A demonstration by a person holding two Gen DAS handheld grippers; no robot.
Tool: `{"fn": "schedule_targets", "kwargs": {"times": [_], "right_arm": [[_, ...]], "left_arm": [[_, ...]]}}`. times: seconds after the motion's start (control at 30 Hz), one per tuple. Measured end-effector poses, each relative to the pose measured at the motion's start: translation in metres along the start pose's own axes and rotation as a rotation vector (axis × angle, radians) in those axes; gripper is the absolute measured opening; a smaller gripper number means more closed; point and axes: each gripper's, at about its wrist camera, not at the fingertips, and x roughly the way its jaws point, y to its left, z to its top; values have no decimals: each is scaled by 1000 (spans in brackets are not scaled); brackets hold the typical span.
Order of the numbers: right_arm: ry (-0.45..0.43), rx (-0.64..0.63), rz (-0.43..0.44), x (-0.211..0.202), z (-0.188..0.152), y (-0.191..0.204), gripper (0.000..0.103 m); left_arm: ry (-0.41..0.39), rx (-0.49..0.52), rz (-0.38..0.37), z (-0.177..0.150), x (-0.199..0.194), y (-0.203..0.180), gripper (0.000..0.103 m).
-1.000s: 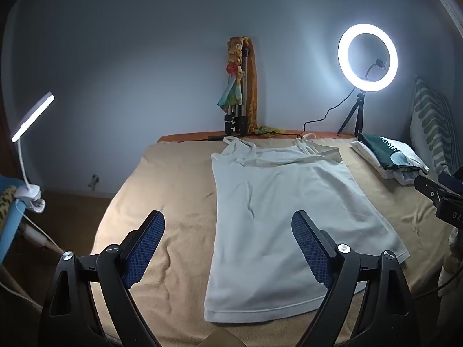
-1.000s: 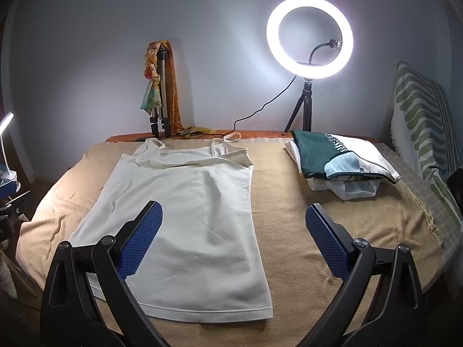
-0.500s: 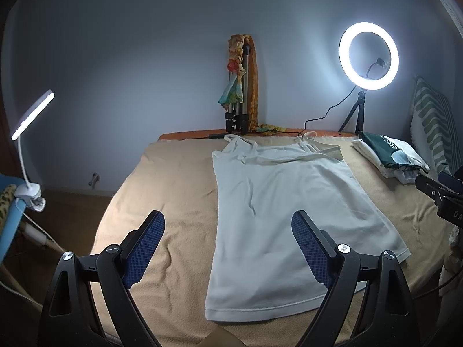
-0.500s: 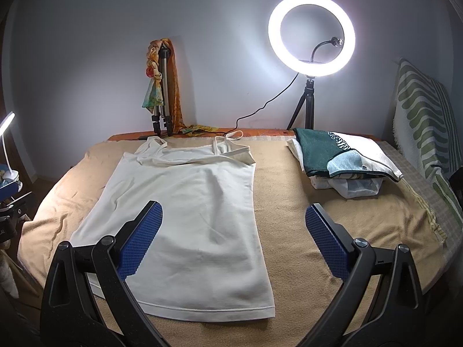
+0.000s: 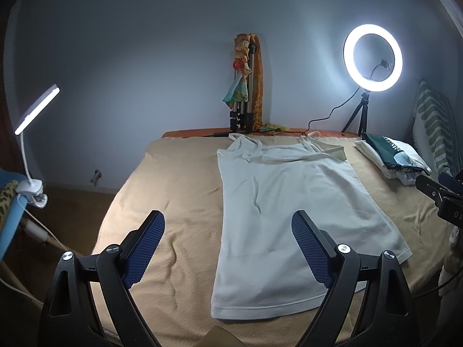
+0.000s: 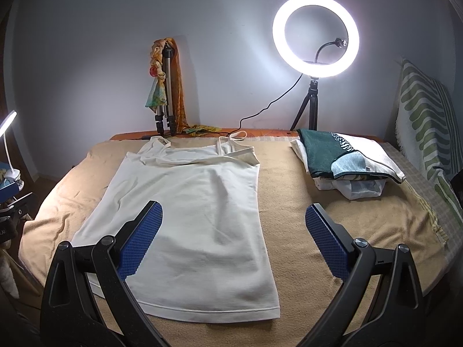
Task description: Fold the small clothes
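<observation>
Your right gripper point(image 5: 439, 193) enters the left wrist view only as a dark piece cut off by the right edge, so you cannot tell its opening there. Your left gripper's finger point(image 5: 311, 253) covers part of the white camisole point(image 5: 289, 208).

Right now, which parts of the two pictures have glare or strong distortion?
Left wrist view: the ring light glares and the desk lamp burns white. Right wrist view: the ring light glares more strongly; the wall bends at the corners.
</observation>
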Motion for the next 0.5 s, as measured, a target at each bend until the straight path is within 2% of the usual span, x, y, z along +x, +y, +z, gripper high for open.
{"fn": "schedule_targets", "kwargs": {"times": [0.23,0.43,0.5], "right_arm": [[4,-6,10,1,2,5,101],[8,-10,25,2,4,9,101],[10,-9,37,3,5,11,96]], "left_arm": [[-44,-15,-2,2,-4,3,90],[-10,-66,-34,1,-1,7,90],[9,-69,-33,0,-1,9,90]]}}
